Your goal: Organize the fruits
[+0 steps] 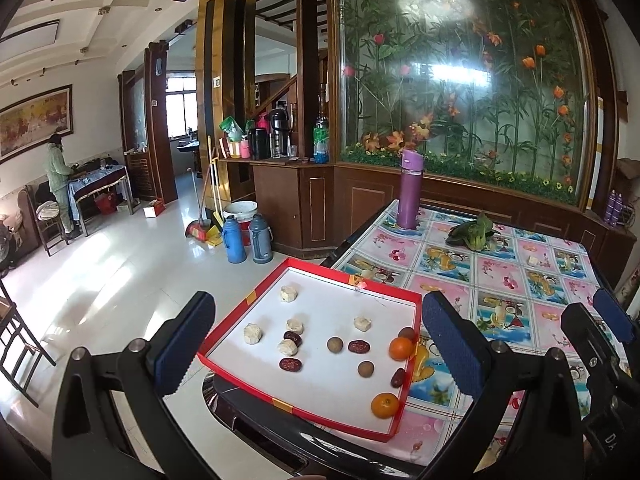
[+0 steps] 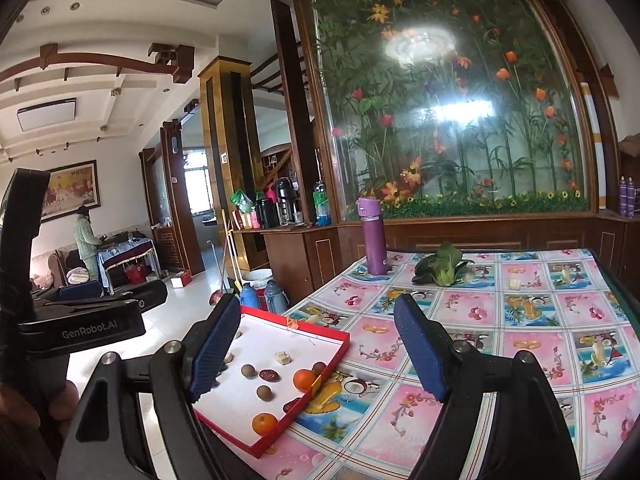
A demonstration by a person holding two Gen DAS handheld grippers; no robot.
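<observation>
A shallow red-rimmed tray [image 1: 316, 276] with a white floor sits at the near left corner of the table [image 1: 520, 280], one corner jutting past the table edge. Scattered in it are two small oranges, one [image 1: 385, 405] near the front corner and one [image 1: 401, 349] against the right rim; two round brown longans [image 1: 334, 345] and a third by the upper orange; dark red dates [image 1: 290, 364], one leaning at the right rim; and five pale crumbly lumps [image 1: 252, 333], spread over the left and middle of the floor

The left gripper [image 1: 316, 356] hangs above the tray with its blue-padded fingers [image 1: 188, 344] spread wide and nothing between them. The right gripper [image 2: 316, 356] is just to its right, over the tray's right rim and the tablecloth, jaws equally wide apart and empty

The table wears a glossy checked cloth of pink and blue fruit pictures. Farther back stand a purple flask [image 1: 409, 190], upright near the far left edge, and a bok choy [image 1: 472, 232] lying to its right. On the floor beyond the table are two blue thermos jugs [image 1: 234, 240] and a white bucket [image 1: 241, 210]. A person [image 1: 60, 176] stands at a side table across the room
</observation>
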